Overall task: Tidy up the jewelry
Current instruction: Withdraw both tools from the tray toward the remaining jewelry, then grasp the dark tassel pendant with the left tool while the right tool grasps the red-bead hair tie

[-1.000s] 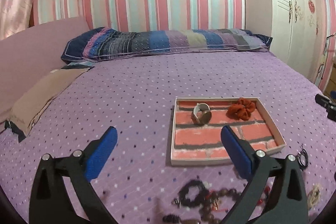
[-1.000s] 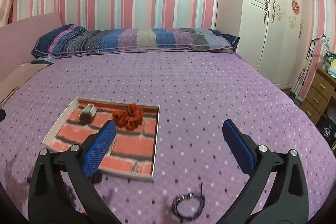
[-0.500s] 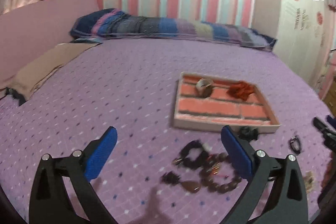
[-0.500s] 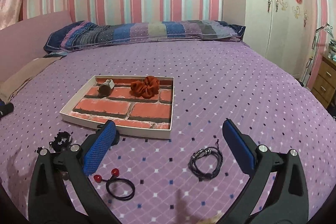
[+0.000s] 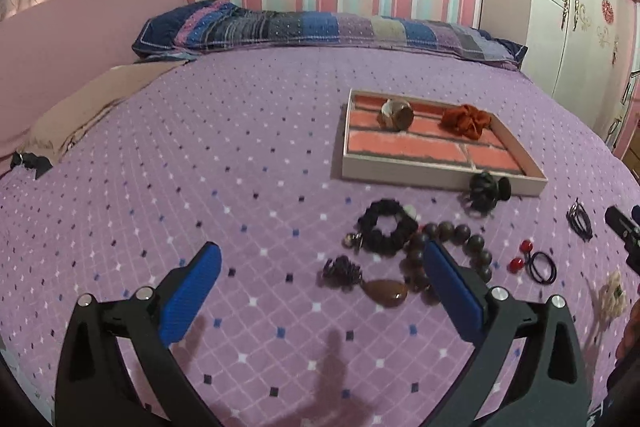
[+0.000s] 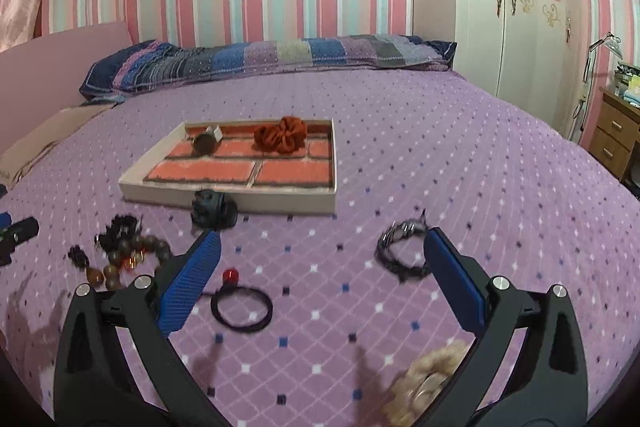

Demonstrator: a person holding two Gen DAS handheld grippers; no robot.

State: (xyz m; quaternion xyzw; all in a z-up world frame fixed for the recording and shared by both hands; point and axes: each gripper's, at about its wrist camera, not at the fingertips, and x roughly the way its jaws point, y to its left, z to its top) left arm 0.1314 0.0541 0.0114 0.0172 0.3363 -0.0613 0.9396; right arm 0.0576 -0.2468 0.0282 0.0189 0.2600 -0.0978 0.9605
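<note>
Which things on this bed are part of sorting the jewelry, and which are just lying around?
Job: tray holding orange scrunchie; black hair claw; black bead bracelet; brown bead bracelet; hair tie with red beads; dark cord bracelet.

Lying about: striped pillow; folded beige cloth.
</note>
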